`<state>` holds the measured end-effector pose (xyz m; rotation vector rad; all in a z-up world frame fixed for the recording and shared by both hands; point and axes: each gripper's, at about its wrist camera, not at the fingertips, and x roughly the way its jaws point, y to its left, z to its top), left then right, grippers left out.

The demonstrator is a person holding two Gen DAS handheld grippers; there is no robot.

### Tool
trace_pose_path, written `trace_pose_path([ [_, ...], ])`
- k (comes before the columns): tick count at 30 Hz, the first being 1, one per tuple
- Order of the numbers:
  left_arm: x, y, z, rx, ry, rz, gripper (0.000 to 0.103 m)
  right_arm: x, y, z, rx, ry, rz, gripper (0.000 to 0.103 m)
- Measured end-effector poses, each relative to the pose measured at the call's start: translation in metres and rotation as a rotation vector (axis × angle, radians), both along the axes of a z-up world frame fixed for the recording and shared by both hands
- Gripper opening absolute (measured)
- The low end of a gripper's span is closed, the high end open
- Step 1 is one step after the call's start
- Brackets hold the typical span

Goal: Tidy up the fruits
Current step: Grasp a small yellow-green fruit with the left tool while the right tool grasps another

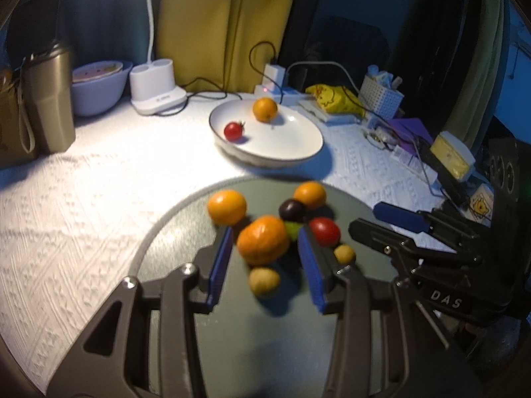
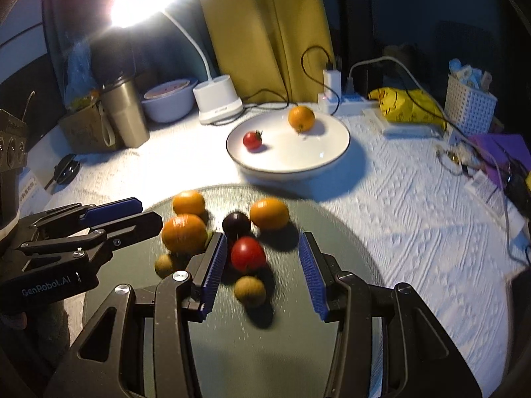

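Hidden: green fruit [image 1: 292,229] on the grey round mat [image 1: 186,219], mostly covered by the large tangerine [image 1: 263,244]; kind not readable.
Blurred: near fruits smeared in both wrist views; small tan fruits possibly longans, not certain.
Cut off: lamp head out of the left wrist view, only the white stem and lamp base [image 1: 156,91] visible; lit head glaring in the right wrist view.
Oranges on mat: three, counting the large tangerine, a second [image 1: 227,206] at left and a third [image 1: 309,194] at the back.
Dark plum: one [image 1: 292,210], between the back orange and the tangerine.
Red tomato on mat: one [image 2: 248,254].
Tan fruits: two [image 2: 249,290], [image 2: 164,264].
White plate [image 1: 298,146]: one, behind the mat on the bench [image 1: 83,199], carrying one orange [image 1: 265,109] and one cherry tomato [image 1: 234,130], apart from each other.
Left claw [image 1: 264,260]: spread, blue pads either side of the large tangerine in view, not pressing it; nothing pinched.
Right claw [image 2: 262,275]: spread above the mat, red tomato and one tan fruit seen between the pads, untouched.
Steel tumblers: one [image 2: 127,116], left of a pale bowl [image 2: 167,102].
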<state>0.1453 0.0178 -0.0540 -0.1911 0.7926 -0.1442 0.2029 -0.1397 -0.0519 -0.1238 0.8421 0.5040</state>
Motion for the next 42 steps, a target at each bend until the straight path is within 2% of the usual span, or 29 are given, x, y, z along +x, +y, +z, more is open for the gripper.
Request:
trace_pose_path([
  [14, 0.0, -0.012, -0.029, 0.023, 0.081, -0.02, 0.043, -0.011, -0.002, -0.029, -0.014, 0.076, 0.019, 0.048],
  [23, 0.002, -0.013, -0.039, 0.04, 0.103, -0.04, 0.042, -0.013, 0.005, -0.035, -0.03, 0.086, 0.045, 0.047],
  [28, 0.002, -0.013, -0.039, 0.041, 0.093, -0.05, 0.038, -0.014, 0.008, -0.038, -0.046, 0.086, 0.054, 0.034],
  [31, 0.001, -0.014, -0.039, 0.046, 0.091, -0.058, 0.026, -0.014, 0.009, -0.038, -0.051, 0.084, 0.059, 0.026],
  [42, -0.005, -0.016, -0.027, 0.043, 0.06, -0.072, 0.026, -0.02, 0.007, -0.029, -0.044, 0.054, 0.069, 0.026],
])
